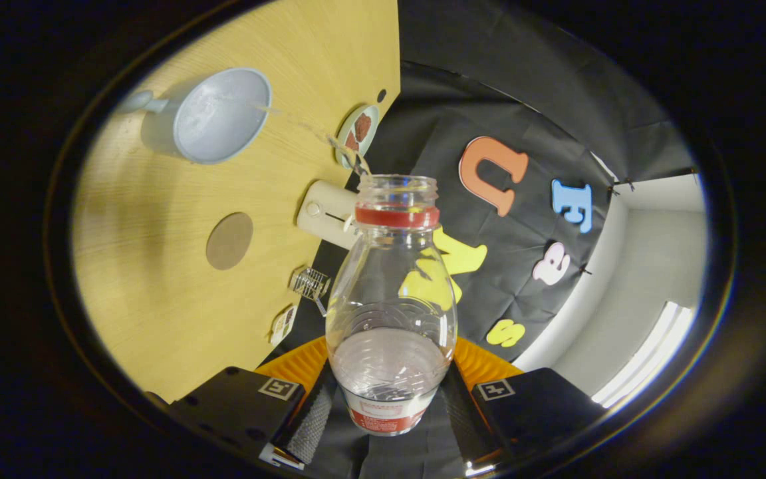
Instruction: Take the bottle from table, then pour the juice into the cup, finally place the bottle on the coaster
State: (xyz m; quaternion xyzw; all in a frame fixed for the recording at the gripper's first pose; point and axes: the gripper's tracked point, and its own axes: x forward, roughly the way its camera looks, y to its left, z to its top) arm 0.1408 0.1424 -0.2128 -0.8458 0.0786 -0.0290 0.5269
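- Pouring is the step in hand: the bottle [391, 293] is clamped between the two fingers of the gripper [389, 406], both pressing on its lower body, and it is tilted so that its open mouth leans toward the cup [213, 120].
- A thin stream of juice [320, 136] leaves the mouth and arcs across the table [157, 286] to the rim of the cup; the tilt is the reason the whole scene looks turned sideways.
- The bottle looks almost empty, with only a little clear liquid near its base, so I judge the pouring is close to its end.
- One round brown coaster [229, 240] lies bare on the table, near the cup but apart from it, probably waiting for the bottle.
- Counted: one bottle, one cup, one coaster.
- At the far edge of the table are one small dish [357, 135], one pale box [325, 213] and one small wire item [310, 283] that I cannot identify.
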